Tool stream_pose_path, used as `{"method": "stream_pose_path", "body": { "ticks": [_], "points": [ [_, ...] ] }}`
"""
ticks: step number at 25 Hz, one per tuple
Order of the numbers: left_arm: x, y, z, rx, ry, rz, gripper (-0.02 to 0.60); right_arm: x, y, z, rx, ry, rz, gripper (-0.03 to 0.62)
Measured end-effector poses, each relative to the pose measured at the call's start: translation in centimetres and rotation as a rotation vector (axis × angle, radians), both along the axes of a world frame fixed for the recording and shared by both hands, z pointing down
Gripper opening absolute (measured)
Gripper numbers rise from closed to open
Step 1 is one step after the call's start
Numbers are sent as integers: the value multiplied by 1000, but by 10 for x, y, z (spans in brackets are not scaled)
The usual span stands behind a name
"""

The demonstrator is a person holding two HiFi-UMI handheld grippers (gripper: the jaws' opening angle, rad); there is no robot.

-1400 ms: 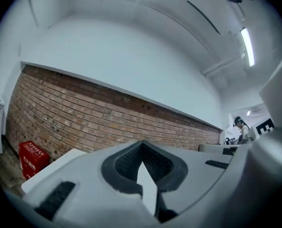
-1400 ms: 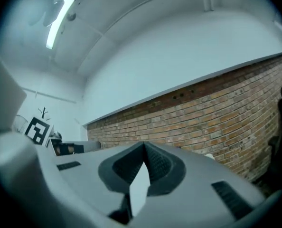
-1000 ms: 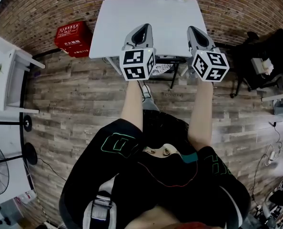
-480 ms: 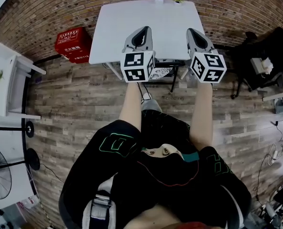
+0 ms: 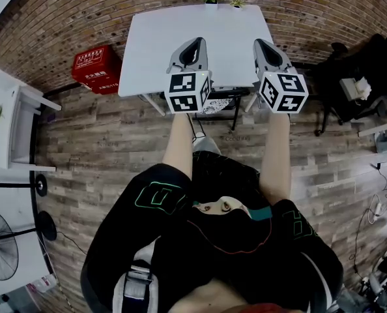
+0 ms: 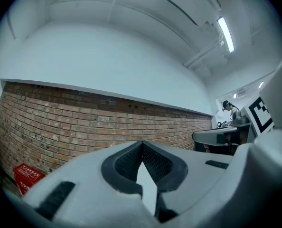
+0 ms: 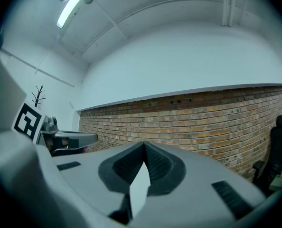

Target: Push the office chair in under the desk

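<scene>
Left gripper [image 5: 193,44] and right gripper [image 5: 266,45], jaws closed and empty, hovered over desk's [image 5: 161,38] near edge, office chair [image 5: 218,101] sat partly beneath

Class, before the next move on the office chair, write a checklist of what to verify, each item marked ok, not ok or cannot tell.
1. Left gripper shut, nothing between its jaws: ok.
2. Right gripper shut, empty: ok.
3. Office chair sits at the desk near edge, between the grippers: ok.
4. Chair fully under the desk: cannot tell, mostly hidden.
5. Grippers touching the chair: cannot tell.
6. Red box stands aside from the chair: ok.
</scene>
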State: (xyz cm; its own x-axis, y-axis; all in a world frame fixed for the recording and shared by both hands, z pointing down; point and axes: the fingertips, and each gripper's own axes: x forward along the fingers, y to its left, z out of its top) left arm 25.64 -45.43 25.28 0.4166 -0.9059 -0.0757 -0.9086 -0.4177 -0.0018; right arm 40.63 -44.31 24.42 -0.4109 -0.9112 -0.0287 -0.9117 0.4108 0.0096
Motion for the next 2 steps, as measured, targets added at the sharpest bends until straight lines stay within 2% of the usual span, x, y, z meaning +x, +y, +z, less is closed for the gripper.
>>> {"method": "stream_pose_path", "body": {
  "ticks": [2],
  "points": [
    [-1,-3,0,2,1,-3,8,1,-3,1,0,1,1,3]
  ]
}}
